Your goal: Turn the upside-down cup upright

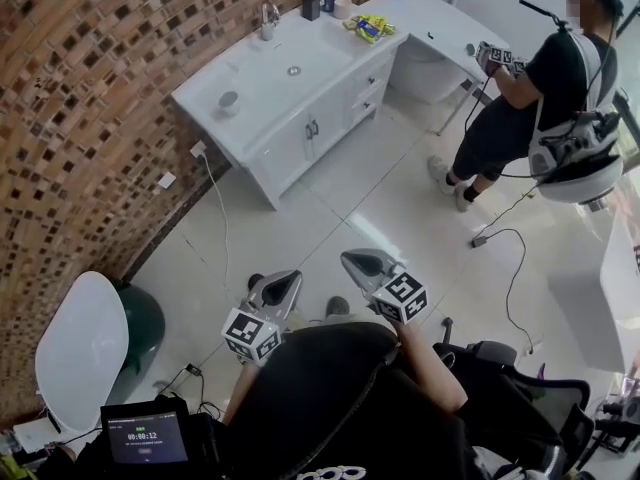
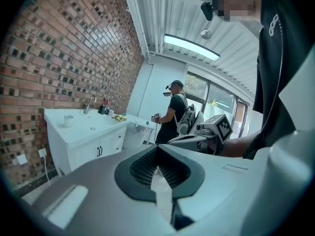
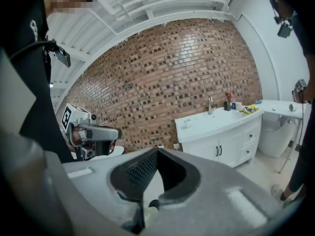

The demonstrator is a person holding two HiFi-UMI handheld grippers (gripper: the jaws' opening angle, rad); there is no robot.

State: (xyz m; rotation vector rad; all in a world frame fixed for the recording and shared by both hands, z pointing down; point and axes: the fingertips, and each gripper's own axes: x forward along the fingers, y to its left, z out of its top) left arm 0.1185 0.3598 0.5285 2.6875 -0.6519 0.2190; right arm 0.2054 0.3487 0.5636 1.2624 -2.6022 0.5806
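Note:
A small pale cup [image 1: 229, 102] stands upside down on the left end of the white vanity top [image 1: 250, 93], far ahead of me. It shows too in the left gripper view as the cup [image 2: 68, 120] and in the right gripper view as the cup [image 3: 187, 123]. My left gripper [image 1: 291, 279] and right gripper [image 1: 351, 259] are side by side over the tiled floor, well short of the vanity. Both point towards it, jaws together, nothing held. The left gripper [image 2: 157, 149] and right gripper [image 3: 157, 151] show shut in their own views.
A faucet [image 1: 268, 15], dark bottles [image 1: 318, 3] and a yellow packet [image 1: 368, 28] are on the vanity. Another person [image 1: 530, 98] stands at the back right by a white desk [image 1: 440, 18], a cable [image 1: 505, 258] trailing on the floor. A white seat [image 1: 80, 348] and green bin [image 1: 142, 320] are at my left.

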